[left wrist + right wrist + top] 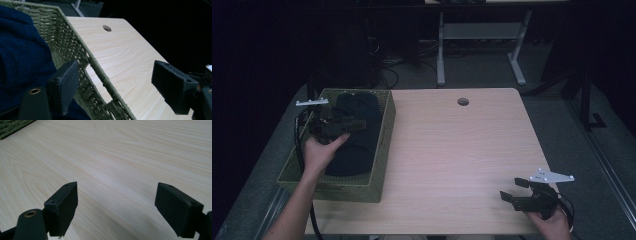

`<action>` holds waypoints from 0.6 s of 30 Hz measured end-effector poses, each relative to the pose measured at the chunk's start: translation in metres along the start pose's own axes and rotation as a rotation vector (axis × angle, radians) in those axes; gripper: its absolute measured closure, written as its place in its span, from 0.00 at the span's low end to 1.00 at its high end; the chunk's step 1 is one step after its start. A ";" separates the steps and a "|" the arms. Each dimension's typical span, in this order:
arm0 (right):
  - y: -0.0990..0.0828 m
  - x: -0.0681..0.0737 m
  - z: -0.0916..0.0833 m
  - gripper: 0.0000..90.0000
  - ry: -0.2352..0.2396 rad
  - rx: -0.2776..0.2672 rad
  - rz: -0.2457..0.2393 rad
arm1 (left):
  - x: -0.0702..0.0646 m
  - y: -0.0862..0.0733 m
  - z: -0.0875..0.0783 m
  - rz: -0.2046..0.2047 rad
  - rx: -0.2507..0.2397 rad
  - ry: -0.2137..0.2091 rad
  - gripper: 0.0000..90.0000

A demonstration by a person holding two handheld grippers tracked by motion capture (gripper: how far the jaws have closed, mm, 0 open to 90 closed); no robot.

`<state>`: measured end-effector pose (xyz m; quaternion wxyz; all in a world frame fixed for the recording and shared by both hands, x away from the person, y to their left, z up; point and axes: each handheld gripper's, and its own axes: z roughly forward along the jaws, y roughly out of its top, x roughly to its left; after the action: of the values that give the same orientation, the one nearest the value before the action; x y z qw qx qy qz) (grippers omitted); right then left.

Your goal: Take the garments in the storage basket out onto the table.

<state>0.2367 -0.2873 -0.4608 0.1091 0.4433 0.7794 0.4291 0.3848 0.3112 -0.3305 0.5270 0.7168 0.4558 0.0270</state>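
A green woven basket (384, 127) stands on the left part of the light wooden table (452, 150), with a dark blue cloth (357, 150) lying in it. My left gripper (357, 124) hangs open over the cloth inside the basket, nothing between its jaws. In the left gripper view its gripper (115, 75) points across the cloth (22, 55) toward the basket's wall (75, 47) and the table beyond. My right gripper (513, 190) is low over the table's front right corner, open and empty. The right gripper view has its gripper (116, 200) above bare wood.
A round cable hole (463, 101) sits near the table's far edge. A corner of the basket (12, 127) is far off to the right gripper's left. Beyond the table are a white desk frame (442, 55) and cables on a dark floor.
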 end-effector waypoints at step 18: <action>0.000 -0.001 -0.001 0.20 0.004 -0.003 0.007 | 0.048 -0.004 0.010 -0.108 0.038 0.101 0.27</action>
<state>0.2367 -0.2890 -0.4605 0.1068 0.4450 0.7774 0.4314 0.4153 0.3368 -0.3593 0.4904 0.6988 0.5202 0.0262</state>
